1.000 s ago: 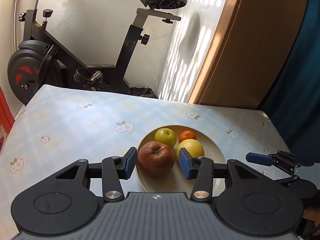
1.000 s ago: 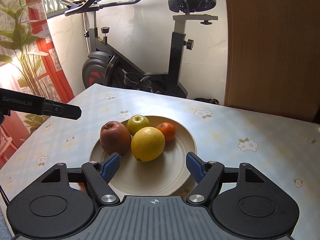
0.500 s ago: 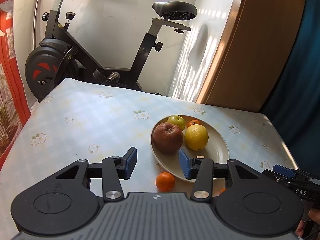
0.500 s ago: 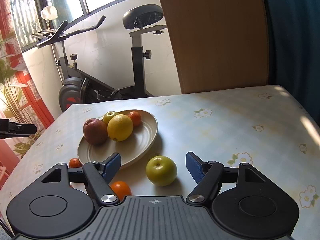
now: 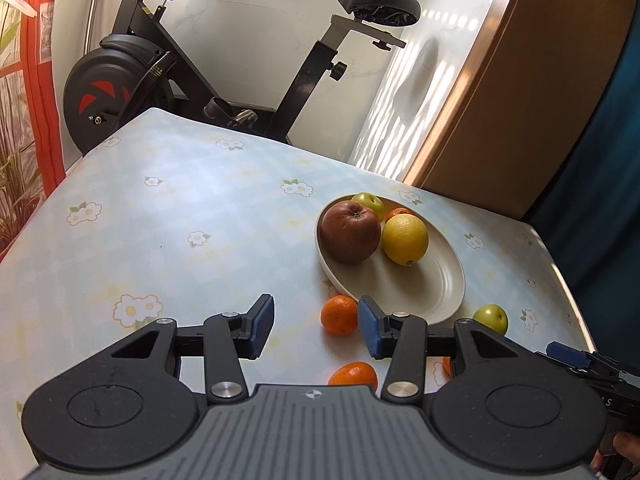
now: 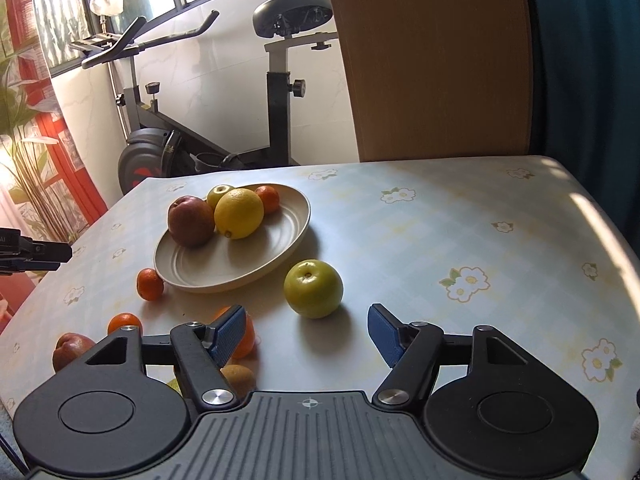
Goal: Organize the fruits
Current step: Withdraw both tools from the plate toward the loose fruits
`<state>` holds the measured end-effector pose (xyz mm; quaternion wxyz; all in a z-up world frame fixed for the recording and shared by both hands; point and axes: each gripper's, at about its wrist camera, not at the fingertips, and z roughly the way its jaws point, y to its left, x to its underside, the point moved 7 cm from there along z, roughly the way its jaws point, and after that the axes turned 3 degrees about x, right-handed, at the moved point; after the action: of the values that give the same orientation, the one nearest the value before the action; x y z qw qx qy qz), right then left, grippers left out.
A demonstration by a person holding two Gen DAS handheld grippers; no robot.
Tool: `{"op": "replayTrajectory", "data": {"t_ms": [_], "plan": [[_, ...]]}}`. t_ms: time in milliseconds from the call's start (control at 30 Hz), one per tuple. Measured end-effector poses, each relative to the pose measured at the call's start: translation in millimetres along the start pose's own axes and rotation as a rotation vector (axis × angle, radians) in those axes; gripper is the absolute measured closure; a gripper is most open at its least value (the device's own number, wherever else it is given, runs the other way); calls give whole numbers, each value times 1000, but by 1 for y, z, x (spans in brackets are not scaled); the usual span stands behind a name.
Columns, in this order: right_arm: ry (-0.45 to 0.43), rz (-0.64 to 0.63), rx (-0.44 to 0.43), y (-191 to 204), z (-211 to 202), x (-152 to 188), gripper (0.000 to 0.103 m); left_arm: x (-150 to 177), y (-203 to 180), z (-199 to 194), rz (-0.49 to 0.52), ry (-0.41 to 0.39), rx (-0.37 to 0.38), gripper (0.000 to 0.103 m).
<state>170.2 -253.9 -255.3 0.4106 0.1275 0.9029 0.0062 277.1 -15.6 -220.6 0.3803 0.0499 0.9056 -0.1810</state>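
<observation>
Plate (image 6: 280, 254) now smaller and higher, upper left of centre in the right wrist view, upper right of centre in the left wrist view; a second ago filled the middle of both. Pulled back from it, both grippers, and loose fruit on the tablecloth (image 6: 420, 240) brought into sight near the bottom edges.

Right gripper (image 6: 304, 334) low in the frame, jaws closing but apart, nothing between the pads; green apple (image 6: 314, 288) just ahead of the gap, on the cloth beside the plate rim. Left gripper (image 5: 316, 330) with jaws part-spread and empty, a mandarin (image 5: 339, 315) just beyond the right pad, another mandarin (image 5: 353, 374) lower, half hidden by the body.

On the plate: red apple (image 6: 191, 221), lemon-yellow citrus (image 6: 239, 213), small green apple (image 6: 219, 194), small orange (image 6: 268, 199). More fruit at lower left of the right wrist view, partly hidden.

Judged: attention turned from loaded plate to strays; green apple the likely next pick for the right side, nearest mandarin for the left. Several pieces not yet gathered.
</observation>
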Motion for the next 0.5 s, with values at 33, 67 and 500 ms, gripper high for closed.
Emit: {"op": "replayTrajectory", "data": {"t_ms": [33, 67, 500], "plan": [[5, -8, -7, 4, 1, 1, 39, 0, 0, 0, 1, 0, -1, 54], [10, -18, -13, 8, 3, 2, 39, 2, -1, -1, 3, -1, -2, 54], [7, -56, -34, 20, 3, 4, 47, 11, -4, -6, 5, -28, 9, 54]]}}
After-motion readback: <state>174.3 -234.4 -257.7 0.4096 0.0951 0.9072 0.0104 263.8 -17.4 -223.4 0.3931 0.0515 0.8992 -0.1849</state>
